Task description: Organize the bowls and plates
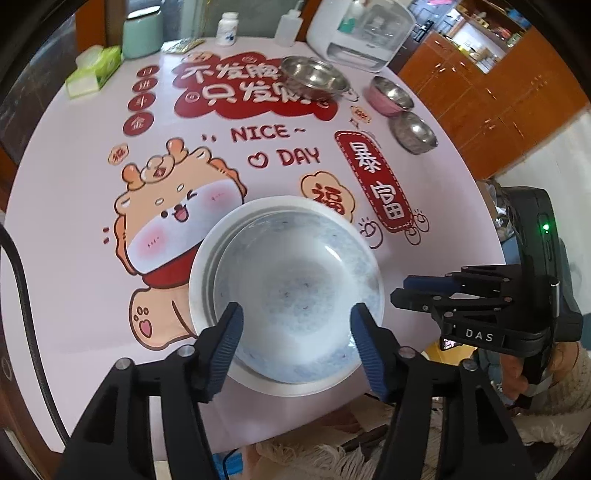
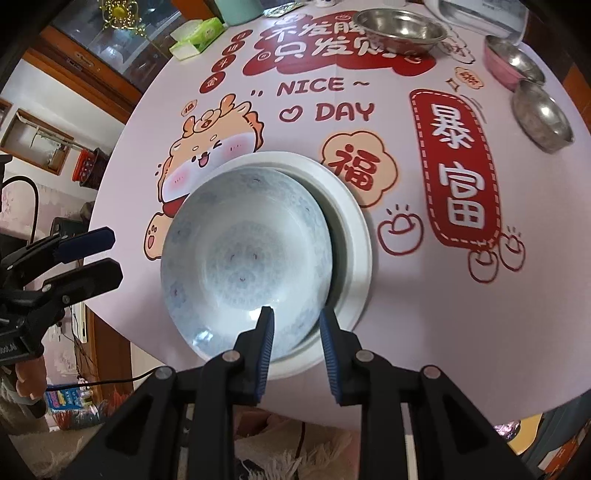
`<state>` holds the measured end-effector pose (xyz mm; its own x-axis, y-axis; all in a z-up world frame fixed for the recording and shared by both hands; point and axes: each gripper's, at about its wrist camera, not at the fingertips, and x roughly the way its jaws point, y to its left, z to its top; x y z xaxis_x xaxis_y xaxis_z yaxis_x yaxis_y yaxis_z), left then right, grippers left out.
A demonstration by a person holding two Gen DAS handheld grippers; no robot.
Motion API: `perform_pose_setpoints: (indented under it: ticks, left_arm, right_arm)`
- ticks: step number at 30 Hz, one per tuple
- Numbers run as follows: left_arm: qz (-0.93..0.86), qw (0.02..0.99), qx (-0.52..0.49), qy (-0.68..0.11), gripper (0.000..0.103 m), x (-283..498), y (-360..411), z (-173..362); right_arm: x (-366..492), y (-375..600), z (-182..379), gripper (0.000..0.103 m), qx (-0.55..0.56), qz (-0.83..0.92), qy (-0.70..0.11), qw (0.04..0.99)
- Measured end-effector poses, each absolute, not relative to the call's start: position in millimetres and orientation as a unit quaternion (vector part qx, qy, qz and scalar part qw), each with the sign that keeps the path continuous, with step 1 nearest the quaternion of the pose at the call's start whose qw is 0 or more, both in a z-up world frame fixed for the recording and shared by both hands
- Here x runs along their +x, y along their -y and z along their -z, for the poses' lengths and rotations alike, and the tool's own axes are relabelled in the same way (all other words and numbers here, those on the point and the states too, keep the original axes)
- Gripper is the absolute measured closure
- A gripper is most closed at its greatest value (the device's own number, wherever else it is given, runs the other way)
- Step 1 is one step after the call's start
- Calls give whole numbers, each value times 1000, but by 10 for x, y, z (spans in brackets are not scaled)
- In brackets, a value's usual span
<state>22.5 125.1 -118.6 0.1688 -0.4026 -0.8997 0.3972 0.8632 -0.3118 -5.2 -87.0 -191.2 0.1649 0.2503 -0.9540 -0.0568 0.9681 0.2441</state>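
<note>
Two spread claws, left claw [image 1: 295, 343] and right claw [image 2: 295, 350], hover above the cartoon-printed table [image 1: 74, 240] near wooden cabinets [image 1: 480, 96].

Patterned bowl [image 2: 243, 258] sits in plate [image 2: 354, 229] at table's [image 2: 424, 314] near edge; three metal bowls [image 2: 399, 27] along far-right edge.

The patterned bowl [image 2: 243, 258] and white plate [image 2: 354, 229] look glossy, like glazed ceramic. Three far bowls [image 1: 314, 75] are shiny metal. The tablecloth [image 1: 74, 258] is smooth.
</note>
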Motion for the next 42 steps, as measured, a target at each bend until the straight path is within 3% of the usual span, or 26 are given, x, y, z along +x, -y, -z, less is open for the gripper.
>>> perform_pose_setpoints:
  ticks: [14, 19, 27, 30, 35, 42]
  left_arm:
    - [260, 795, 6, -547, 27, 273, -944, 699]
    - [241, 810, 5, -535, 21, 478, -680, 462]
    - [216, 822, -25, -526, 21, 1151, 182, 224]
    - [197, 828, -18, -524, 21, 1533, 506, 268]
    - [157, 827, -4, -539, 21, 2295, 805, 564]
    - [79, 804, -54, -587, 21, 3207, 707, 1221]
  right_arm:
    - [-80, 1268, 1417, 77, 53, -81, -606, 789]
    - [235, 1684, 1165, 77, 54, -90, -580, 808]
    - [1013, 2539, 871, 76, 28, -116, -561, 819]
    - [1396, 2773, 845, 70, 21, -122, -551, 825]
    - [2148, 3062, 1038, 70, 66, -132, -555, 819]
    - [2963, 3124, 1397, 70, 110, -133, -554, 814]
